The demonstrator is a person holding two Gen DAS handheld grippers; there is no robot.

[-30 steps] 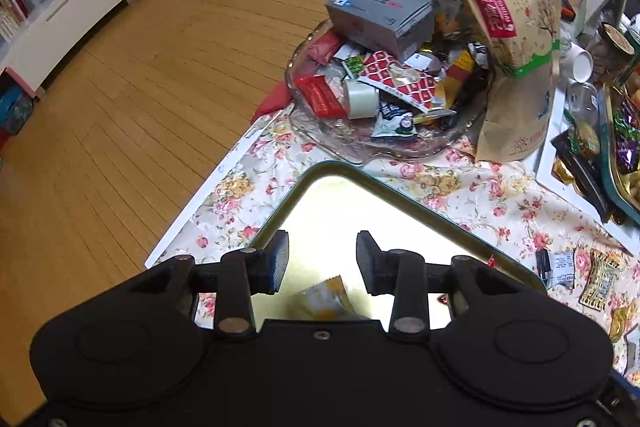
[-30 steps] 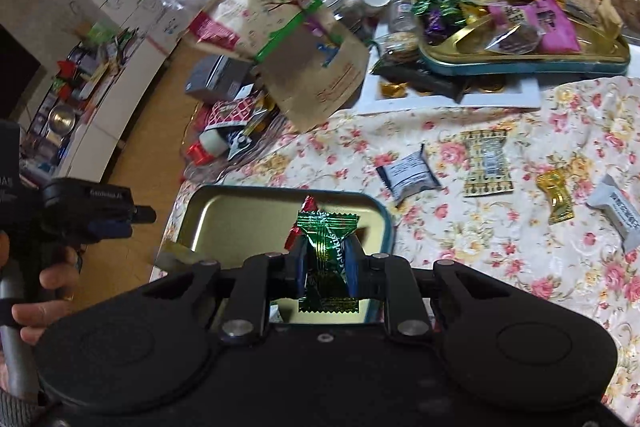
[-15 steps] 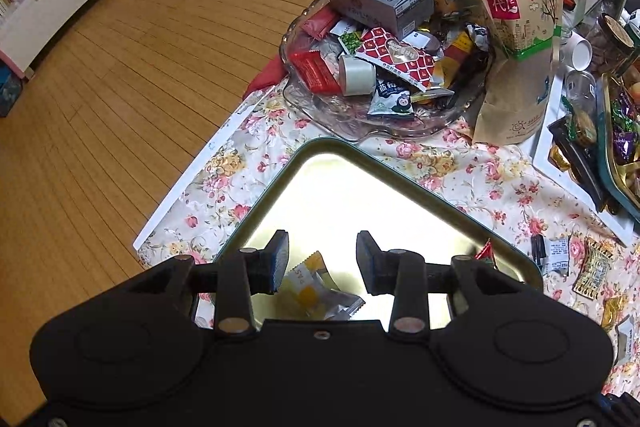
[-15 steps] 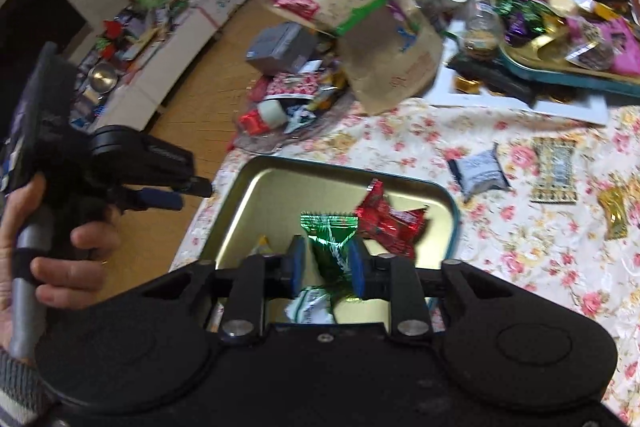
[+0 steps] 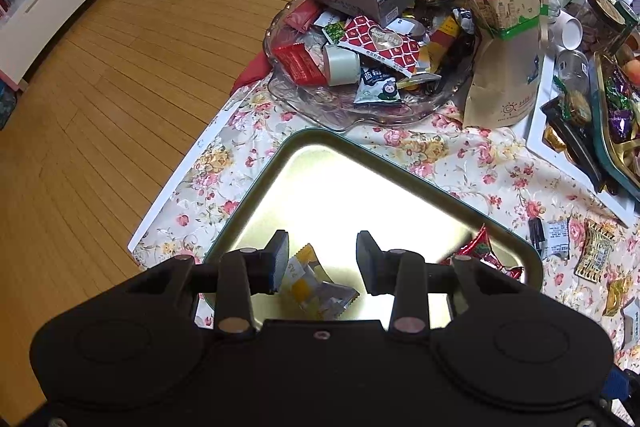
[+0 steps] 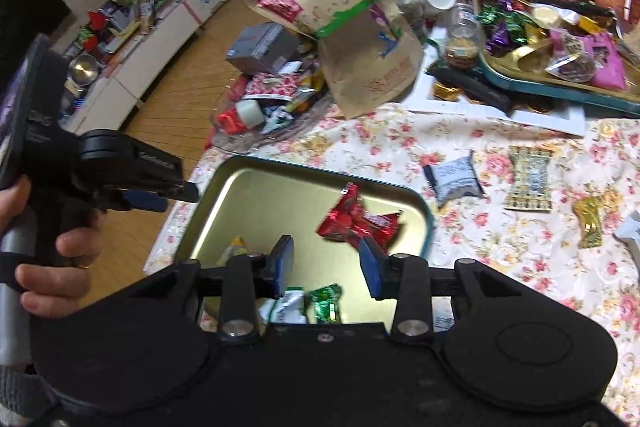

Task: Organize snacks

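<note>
My right gripper (image 6: 326, 265) jaws opening above tray (image 6: 427, 215), nothing between; green candy (image 6: 326, 305) lies inside near rim. My left gripper (image 5: 322, 261) apart, empty, over tray's bare middle.

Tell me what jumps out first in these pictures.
The gold tray lies near the table's corner on the flowered cloth, holding a red candy, a green candy and a yellow packet. The right claw is opening above it, with nothing between its jaws. Beyond the tray, a glass dish is heaped with snacks beside a tall brown bag.
</note>
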